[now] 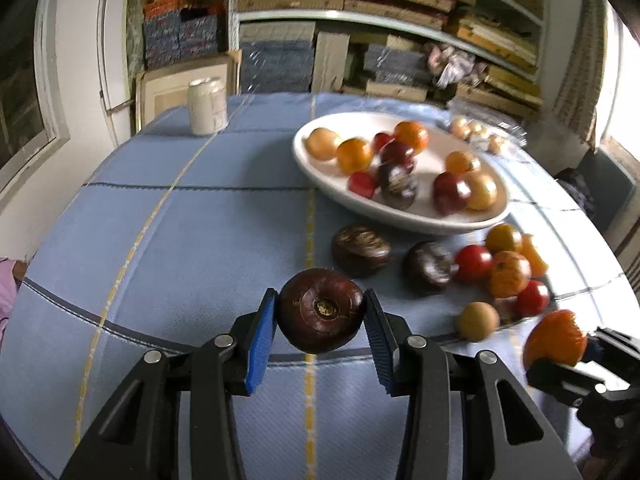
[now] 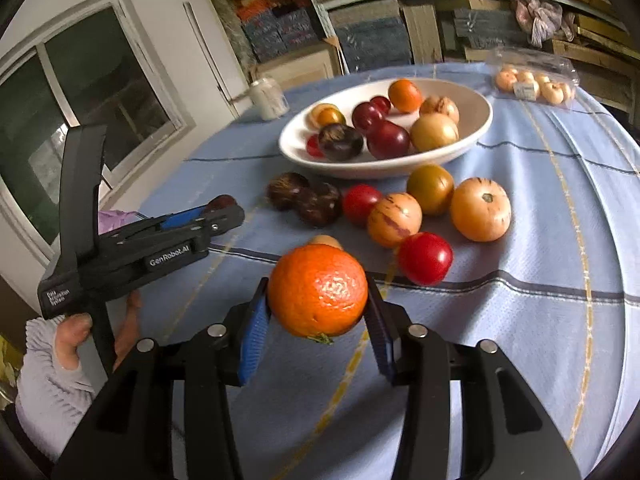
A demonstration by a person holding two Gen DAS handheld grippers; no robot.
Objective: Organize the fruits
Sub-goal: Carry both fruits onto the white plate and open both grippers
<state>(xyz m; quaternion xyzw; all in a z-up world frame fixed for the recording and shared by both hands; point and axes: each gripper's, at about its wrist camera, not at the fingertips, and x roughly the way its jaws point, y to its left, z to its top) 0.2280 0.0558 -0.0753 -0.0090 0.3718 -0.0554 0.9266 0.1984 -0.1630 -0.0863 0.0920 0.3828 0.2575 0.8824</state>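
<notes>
Pale can [image 1: 207, 107] upright on blue tablecloth [image 1: 180, 240]; stacked boxes [image 1: 400, 4] on shelves behind.

Soft daylight fills both views, and it pours in hardest at the right edge of the left wrist view, where the window [image 1: 624, 92] burns out to white. Motion blur smears the white bowl [image 1: 400, 208] and the fruit beyond it there; the right wrist view is crisper. A bright glare spot sits on the orange [image 2: 318, 290]. Shadows on the table [image 2: 500, 320] are faint and short. Fisheye bending curves the cloth's stripes, and dark vignetting eats every corner.
</notes>
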